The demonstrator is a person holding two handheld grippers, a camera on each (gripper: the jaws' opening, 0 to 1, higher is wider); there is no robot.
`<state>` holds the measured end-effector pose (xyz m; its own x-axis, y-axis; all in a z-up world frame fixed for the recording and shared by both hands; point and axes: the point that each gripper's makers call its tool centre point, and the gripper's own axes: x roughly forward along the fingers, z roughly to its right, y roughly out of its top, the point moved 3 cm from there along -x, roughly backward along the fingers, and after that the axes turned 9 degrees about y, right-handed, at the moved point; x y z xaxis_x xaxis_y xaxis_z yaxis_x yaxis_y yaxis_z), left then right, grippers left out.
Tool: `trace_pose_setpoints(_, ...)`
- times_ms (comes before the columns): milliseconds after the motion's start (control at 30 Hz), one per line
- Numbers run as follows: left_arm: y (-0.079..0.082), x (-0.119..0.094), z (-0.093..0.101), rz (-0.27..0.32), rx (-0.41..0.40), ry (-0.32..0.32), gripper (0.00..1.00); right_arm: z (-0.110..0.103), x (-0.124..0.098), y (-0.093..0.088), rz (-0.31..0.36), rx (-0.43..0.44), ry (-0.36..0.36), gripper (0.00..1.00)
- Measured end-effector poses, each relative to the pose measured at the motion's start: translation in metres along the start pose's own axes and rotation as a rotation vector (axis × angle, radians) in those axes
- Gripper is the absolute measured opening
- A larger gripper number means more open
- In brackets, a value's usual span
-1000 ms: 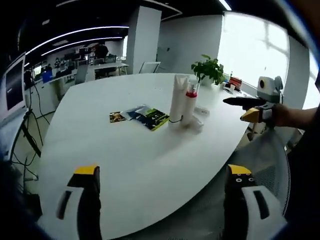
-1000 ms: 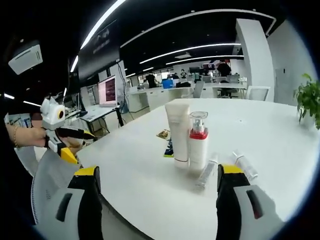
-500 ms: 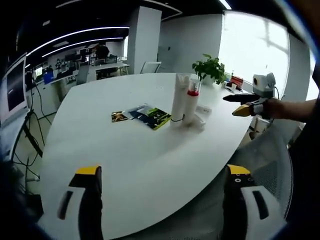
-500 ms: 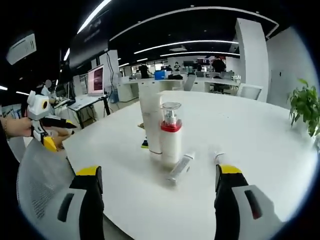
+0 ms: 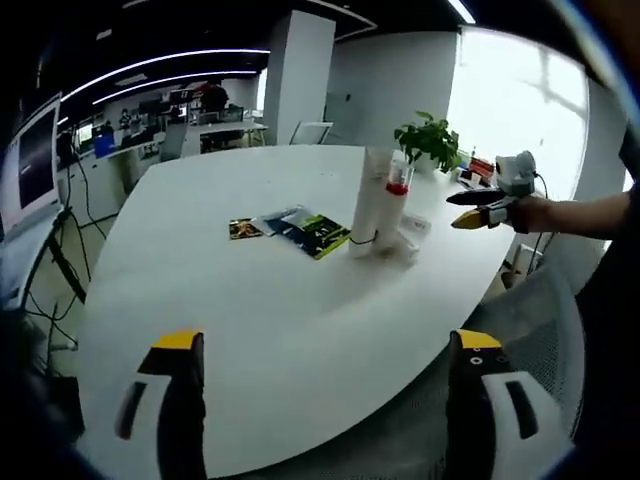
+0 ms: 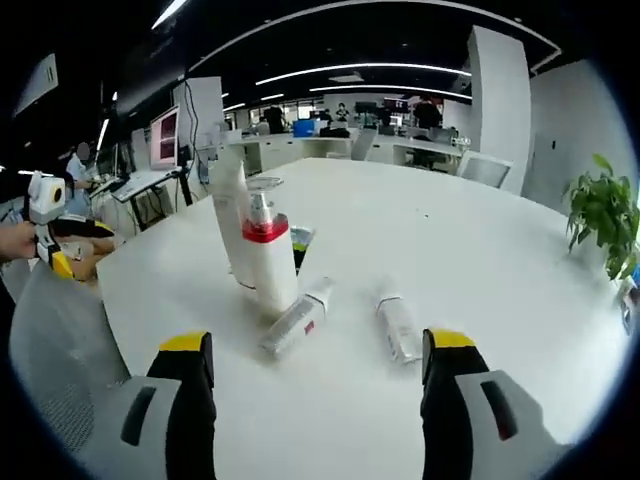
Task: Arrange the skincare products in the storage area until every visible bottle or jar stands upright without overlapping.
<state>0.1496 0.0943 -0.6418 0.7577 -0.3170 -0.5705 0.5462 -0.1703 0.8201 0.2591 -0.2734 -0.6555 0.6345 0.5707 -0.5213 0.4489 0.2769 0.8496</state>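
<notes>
Worktop (image 6: 480, 250), white, rounded: carries all four skincare items. Against the views of half a second and one second ago, the right gripper view has closed in and swung round above the cluster, so the two lying items now sit between its raised jaws; the items themselves have not shifted. Judgement: approach under way, nothing yet righted.

Tall white tube (image 6: 232, 215): upright, long axis vertical, touching or just behind the pump bottle.

Pump bottle (image 6: 270, 250), white with red collar: upright, long axis vertical; taken here as the landmark.

Lying tube (image 6: 297, 318): on its side just beside the pump bottle's base, long axis slanting away from it.

Second lying tube (image 6: 397, 326): on its side, near but apart from the pump bottle, beyond the first tube.

Leaflets (image 5: 300, 230): flat, near the pump bottle.

Right tongs (image 6: 318, 395): apart, holding nothing.

Left tongs (image 5: 325, 385): apart, holding nothing, well apart from the pump bottle.
</notes>
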Motion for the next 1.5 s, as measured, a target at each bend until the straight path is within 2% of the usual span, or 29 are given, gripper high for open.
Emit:
trace_pose_setpoints(133,-0.002,0.001,0.001,-0.01,0.025,-0.001,0.98,0.02,0.011,-0.008,-0.04,0.02,-0.013,0.82)
trace_pose_setpoints(367,-0.004,0.001,0.003,-0.028,0.038,-0.003,0.98,0.035,0.024,-0.012,-0.109,-0.004,-0.014,0.75)
trace_pose_setpoints(433,-0.004,0.001,0.002,-0.027,0.028,-0.001,0.98,0.047,0.032,-0.018,-0.162,-0.028,-0.018,0.73)
trace_pose_setpoints(600,-0.006,0.002,0.0,-0.037,0.036,0.011,0.97,0.059,0.045,-0.018,-0.186,-0.031,-0.009,0.7)
trace_pose_setpoints(733,-0.007,0.002,0.003,-0.05,0.053,0.007,0.98,0.065,0.059,-0.019,-0.229,-0.06,0.01,0.69)
trace_pose_setpoints(933,-0.01,0.004,0.0,-0.066,0.059,0.023,0.98,0.074,0.065,-0.018,-0.271,-0.059,0.013,0.66)
trace_pose_setpoints(1200,-0.013,0.005,-0.001,-0.085,0.06,0.037,0.97,0.09,0.079,-0.033,-0.369,-0.037,0.038,0.58)
trace_pose_setpoints(1300,-0.013,0.005,-0.002,-0.088,0.056,0.044,0.97,0.096,0.085,-0.034,-0.372,-0.028,0.036,0.56)
trace_pose_setpoints(1433,-0.014,0.005,-0.004,-0.092,0.052,0.055,0.97,0.099,0.088,-0.035,-0.409,-0.038,0.036,0.5)
trace_pose_setpoints(1500,-0.014,0.005,-0.005,-0.094,0.056,0.06,0.97,0.101,0.09,-0.032,-0.401,-0.025,0.042,0.49)
